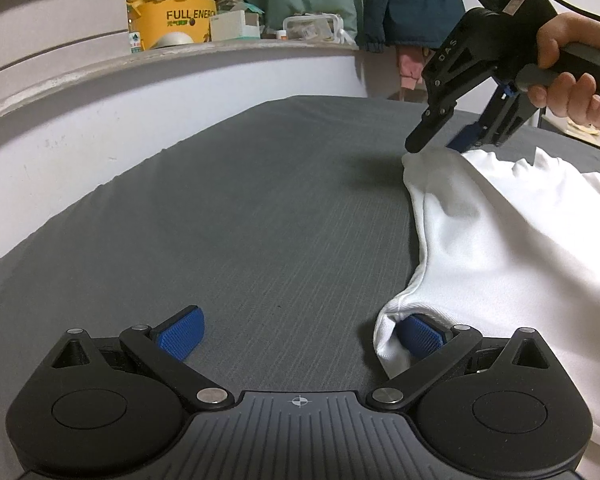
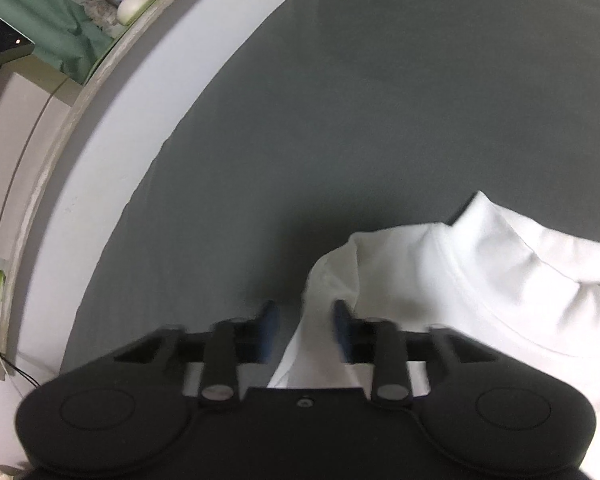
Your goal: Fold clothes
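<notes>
Left wrist view alone shows left gripper (image 1: pixel 300 332) spread wide; right gripper (image 2: pixel 307 328) nips white shirt (image 2: pixel 480 288).

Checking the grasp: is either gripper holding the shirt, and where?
The left gripper is open, holding nothing. The right gripper has the shirt's edge between its jaws; a pinch cannot be told.

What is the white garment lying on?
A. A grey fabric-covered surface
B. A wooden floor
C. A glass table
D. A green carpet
A: the white garment is spread on a grey fabric-covered surface, whose fine woven ribbing shows all around the cloth in the left wrist view.
</notes>
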Demonstrator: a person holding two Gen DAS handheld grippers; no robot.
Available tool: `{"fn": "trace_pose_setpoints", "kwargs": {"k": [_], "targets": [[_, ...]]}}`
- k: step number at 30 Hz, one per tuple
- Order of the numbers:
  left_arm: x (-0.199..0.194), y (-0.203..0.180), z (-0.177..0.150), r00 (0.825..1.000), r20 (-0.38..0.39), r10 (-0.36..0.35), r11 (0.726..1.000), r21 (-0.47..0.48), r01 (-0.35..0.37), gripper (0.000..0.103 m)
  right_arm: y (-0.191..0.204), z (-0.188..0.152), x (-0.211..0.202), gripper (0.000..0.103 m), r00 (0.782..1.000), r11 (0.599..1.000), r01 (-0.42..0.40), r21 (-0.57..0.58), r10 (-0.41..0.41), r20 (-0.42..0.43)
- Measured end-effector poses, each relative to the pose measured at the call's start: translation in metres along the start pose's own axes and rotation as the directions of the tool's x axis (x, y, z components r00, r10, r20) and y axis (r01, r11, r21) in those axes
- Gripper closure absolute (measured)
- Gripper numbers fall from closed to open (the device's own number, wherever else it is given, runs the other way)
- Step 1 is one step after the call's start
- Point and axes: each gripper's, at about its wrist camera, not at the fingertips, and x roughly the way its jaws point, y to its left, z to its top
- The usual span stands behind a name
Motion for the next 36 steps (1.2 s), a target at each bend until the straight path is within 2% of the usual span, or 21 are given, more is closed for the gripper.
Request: {"fn": "trace_pose_setpoints", "kwargs": {"k": [1, 5, 9, 11, 14, 16, 18, 19, 20, 22, 24, 26, 27, 29, 31, 33, 35, 36], "targets": [[0.000, 0.001, 0.000, 1.000, 0.001, -0.001, 1.000, -0.001, 0.001, 0.000, -0.001, 0.001, 0.002, 0.099, 1.000, 1.000, 0.010, 0.000, -0.010, 0.006], [-0.001, 0.002, 0.000, 1.000, 0.003, 0.005, 1.000, -0.007, -0.005, 0.000, -0.004, 0.002, 0.009, 0.100, 0.997, 1.000, 0.028, 0.013, -0.029, 0.065], [-0.002, 0.005, -0.002, 0.999, 0.006, 0.048, 0.998, -0.033, -0.048, 0.000, -0.010, 0.000, 0.019, 0.100, 0.989, 0.997, -0.032, 0.077, 0.021, 0.144], [-0.001, 0.005, -0.002, 0.999, 0.006, 0.053, 0.998, -0.032, -0.052, 0.000, -0.012, -0.003, 0.030, 0.100, 0.989, 0.995, -0.028, 0.094, 0.014, 0.148], [0.000, 0.004, -0.002, 0.999, 0.005, 0.054, 0.998, -0.029, -0.054, 0.000, -0.018, -0.005, 0.033, 0.099, 0.987, 0.988, -0.065, 0.138, 0.043, 0.155], [0.000, 0.006, 0.000, 0.999, -0.003, 0.046, 0.998, -0.040, -0.046, 0.000, -0.024, -0.005, 0.025, 0.094, 0.985, 0.982, -0.087, 0.167, 0.060, 0.162], [-0.001, 0.010, 0.002, 0.999, -0.017, 0.038, 0.998, -0.053, -0.038, 0.000, -0.026, -0.006, 0.008, 0.078, 0.976, 0.987, -0.070, 0.146, 0.038, 0.215], [-0.002, 0.012, 0.004, 0.999, -0.027, 0.034, 0.997, -0.062, -0.035, 0.000, -0.027, -0.007, -0.002, 0.059, 0.969, 0.988, -0.062, 0.138, 0.026, 0.246], [-0.005, 0.015, 0.007, 0.999, -0.035, 0.033, 0.997, -0.073, -0.036, 0.000, -0.030, -0.009, -0.015, 0.047, 0.958, 0.989, -0.060, 0.139, 0.018, 0.286], [-0.015, 0.022, 0.012, 0.999, 0.003, 0.051, 0.994, -0.102, -0.050, 0.000, -0.039, -0.014, -0.038, 0.048, 0.942, 0.987, -0.088, 0.135, 0.038, 0.334], [-0.024, 0.031, 0.017, 0.993, 0.056, 0.102, 0.985, -0.147, -0.093, 0.000, -0.043, -0.024, -0.050, 0.049, 0.941, 0.982, -0.150, 0.114, 0.106, 0.321], [-0.032, 0.039, 0.021, 0.984, 0.106, 0.140, 0.972, -0.202, -0.117, 0.000, -0.038, -0.037, -0.041, 0.051, 0.945, 0.971, -0.228, 0.074, 0.202, 0.256], [-0.034, 0.044, 0.022, 0.980, 0.132, 0.146, 0.965, -0.236, -0.113, 0.000, -0.033, -0.046, -0.032, 0.051, 0.951, 0.971, -0.234, 0.048, 0.218, 0.221], [-0.033, 0.049, 0.022, 0.979, 0.158, 0.128, 0.957, -0.280, -0.080, 0.000, -0.023, -0.065, -0.011, 0.051, 0.960, 0.971, -0.237, 0.001, 0.234, 0.153], [-0.027, 0.049, 0.022, 0.984, 0.161, 0.076, 0.956, -0.293, -0.026, 0.000, -0.012, -0.081, 0.021, 0.051, 0.974, 0.985, -0.174, -0.012, 0.174, 0.147], [-0.021, 0.048, 0.020, 0.987, 0.160, 0.022, 0.959, -0.283, 0.025, 0.000, -0.010, -0.094, 0.021, 0.047, 0.944, 0.983, -0.182, -0.009, 0.177, 0.278], [-0.014, 0.047, 0.020, 0.988, 0.150, -0.034, 0.960, -0.269, 0.073, 0.000, -0.020, -0.094, 0.008, 0.047, 0.918, 0.969, -0.245, 0.034, 0.220, 0.330], [-0.010, 0.047, 0.021, 0.988, 0.141, -0.060, 0.960, -0.264, 0.096, 0.000, -0.031, -0.091, -0.006, 0.046, 0.895, 0.960, -0.276, 0.047, 0.239, 0.377]]}}
